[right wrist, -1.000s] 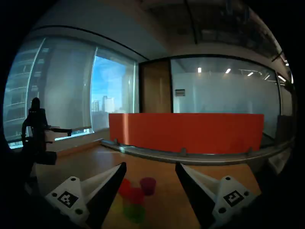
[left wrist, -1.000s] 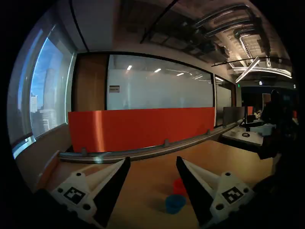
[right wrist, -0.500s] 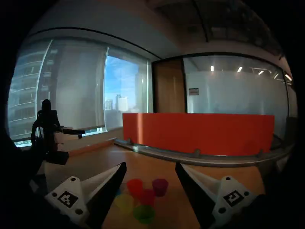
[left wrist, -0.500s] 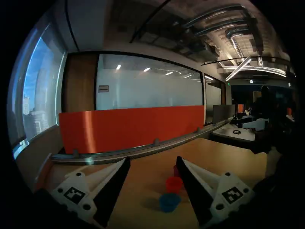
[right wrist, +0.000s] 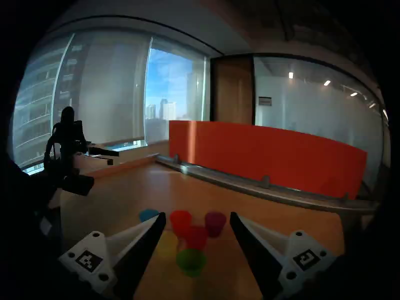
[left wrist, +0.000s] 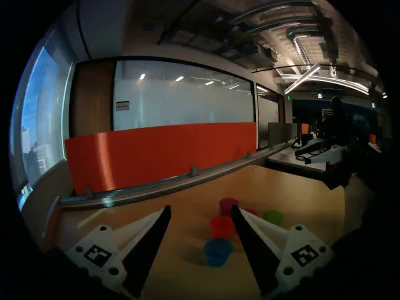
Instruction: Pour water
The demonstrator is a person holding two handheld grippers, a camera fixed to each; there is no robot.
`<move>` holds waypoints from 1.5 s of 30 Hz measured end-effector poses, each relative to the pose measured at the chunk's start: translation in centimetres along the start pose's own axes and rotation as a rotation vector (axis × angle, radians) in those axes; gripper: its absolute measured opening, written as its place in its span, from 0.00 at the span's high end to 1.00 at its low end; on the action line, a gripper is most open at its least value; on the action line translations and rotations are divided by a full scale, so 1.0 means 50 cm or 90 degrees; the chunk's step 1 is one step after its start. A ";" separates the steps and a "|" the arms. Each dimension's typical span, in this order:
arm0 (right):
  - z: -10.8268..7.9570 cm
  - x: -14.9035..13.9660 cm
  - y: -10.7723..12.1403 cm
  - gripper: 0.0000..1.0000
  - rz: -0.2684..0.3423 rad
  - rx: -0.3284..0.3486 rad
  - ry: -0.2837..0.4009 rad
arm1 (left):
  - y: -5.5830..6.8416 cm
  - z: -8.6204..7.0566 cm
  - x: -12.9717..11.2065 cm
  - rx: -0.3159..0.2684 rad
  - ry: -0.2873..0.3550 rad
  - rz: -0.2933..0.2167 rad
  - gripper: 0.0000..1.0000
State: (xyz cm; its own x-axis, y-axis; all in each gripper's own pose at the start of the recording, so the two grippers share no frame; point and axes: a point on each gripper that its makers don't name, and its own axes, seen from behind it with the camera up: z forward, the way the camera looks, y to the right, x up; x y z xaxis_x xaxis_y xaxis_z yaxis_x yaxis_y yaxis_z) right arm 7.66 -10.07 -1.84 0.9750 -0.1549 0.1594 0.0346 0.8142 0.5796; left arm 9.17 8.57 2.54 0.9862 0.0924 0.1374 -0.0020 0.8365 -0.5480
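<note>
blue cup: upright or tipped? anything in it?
Upright: the blue cup stands on its base on the desk, rim up. Contents: cannot tell.

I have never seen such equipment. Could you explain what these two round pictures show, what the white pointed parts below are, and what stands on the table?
There is no robot here: a person holds a two-finger tool in each hand, and each tool carries a wide-angle camera looking forward. One picture comes from the left gripper, the other from the right gripper. The white pointed parts with square markers are the jaws; both pairs stand open and hold nothing. On the light wooden table stand a small blue plastic cup, a red plastic cup, a purple plastic cup and a green plastic cup; the right gripper view also shows a yellow plastic cup. Whether any holds water cannot be seen.
</note>
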 end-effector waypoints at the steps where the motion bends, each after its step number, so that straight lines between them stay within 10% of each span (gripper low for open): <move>1: 0.000 -0.003 0.000 0.01 -0.002 0.001 -0.003 | 0.001 0.002 -0.006 -0.003 -0.005 0.000 0.11; 45: 0.029 -0.265 0.004 0.01 -0.003 0.009 -0.145 | 0.079 0.098 -0.327 -0.103 -0.196 -0.014 0.11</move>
State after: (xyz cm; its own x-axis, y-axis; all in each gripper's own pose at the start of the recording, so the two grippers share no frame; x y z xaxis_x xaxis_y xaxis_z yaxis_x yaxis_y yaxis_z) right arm -5.57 -8.69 -2.67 0.8997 -0.2828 0.3324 0.0345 0.8054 0.5918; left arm -7.79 13.02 2.16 0.8892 0.2544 0.3804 0.0698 0.7461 -0.6621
